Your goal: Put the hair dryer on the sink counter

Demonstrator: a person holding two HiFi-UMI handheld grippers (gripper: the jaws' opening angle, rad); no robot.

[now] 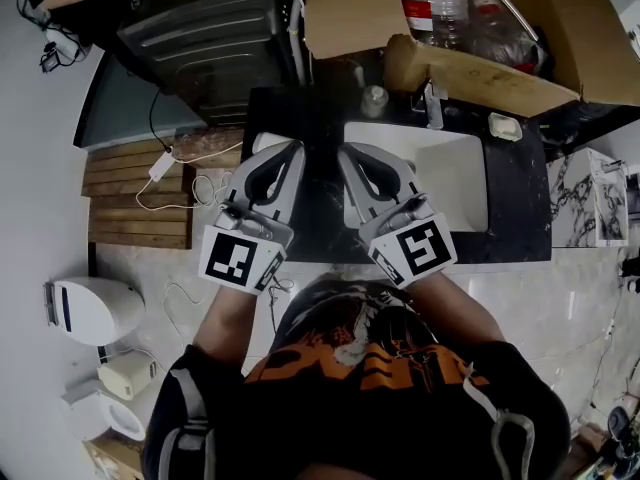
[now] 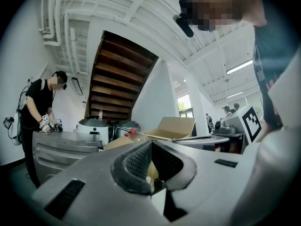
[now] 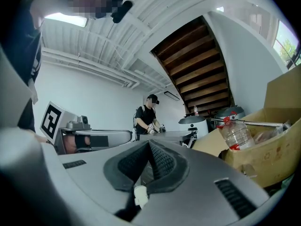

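Observation:
No hair dryer shows in any view. In the head view I hold both grippers side by side, pointing up and away over the black sink counter (image 1: 515,233) and its white basin (image 1: 455,183). The left gripper (image 1: 290,150) hangs over the counter's left end and the right gripper (image 1: 350,154) over the basin's left edge. In the left gripper view the jaws of the left gripper (image 2: 151,143) meet at the tips with nothing between them. The right gripper (image 3: 149,142) is likewise shut and empty in its own view.
A faucet (image 1: 432,104), a small round jar (image 1: 374,98) and a soap dish (image 1: 505,126) stand at the counter's back. An open cardboard box (image 1: 470,73) with plastic bottles (image 1: 440,3) sits behind. At left are a grey metal appliance (image 1: 220,33), wooden decking with a white adapter (image 1: 162,163), and a toilet (image 1: 95,308). Another person (image 3: 148,114) works in the distance.

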